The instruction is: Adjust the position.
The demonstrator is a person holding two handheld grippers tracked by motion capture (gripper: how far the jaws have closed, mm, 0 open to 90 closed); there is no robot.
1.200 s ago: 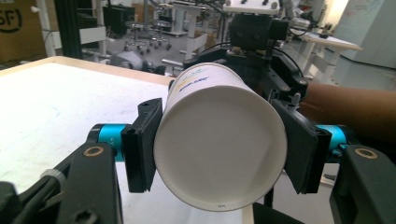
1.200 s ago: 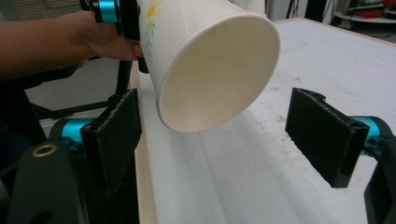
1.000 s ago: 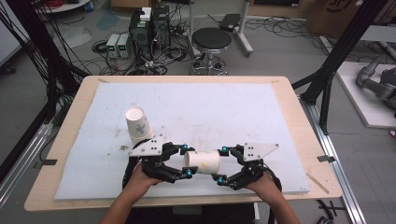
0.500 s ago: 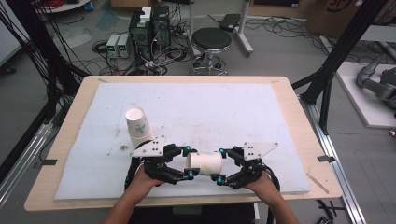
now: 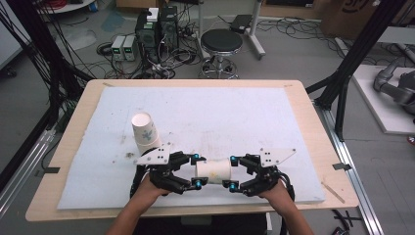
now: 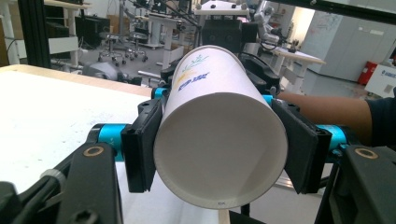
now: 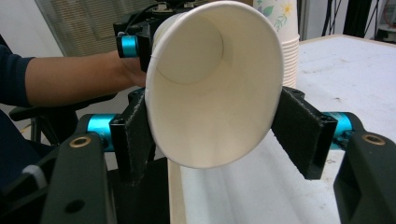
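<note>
Paper cup [image 5: 214, 171] lies on its side, held between both grippers above the near edge of the white mat [image 5: 244, 117], lengthwise left to right in the high view. Left gripper [image 5: 196, 170] is clenched on the cup's closed base end; in the left gripper view both pads press the cup [image 6: 219, 140] wall, base facing the camera. Right gripper [image 5: 233, 172] jaws have just been closing on the open rim end; in the right gripper view both pads sit against the cup [image 7: 215, 88] and the mouth is squashed to an oval, so it grasps the cup. Stack of cups [image 5: 145, 133] stands upside down on the mat, just behind the left gripper. Mat covers the wooden table [image 5: 313, 122]. Stool [image 5: 221, 44] and boxes with cables [image 5: 156, 29] on the floor beyond.
</note>
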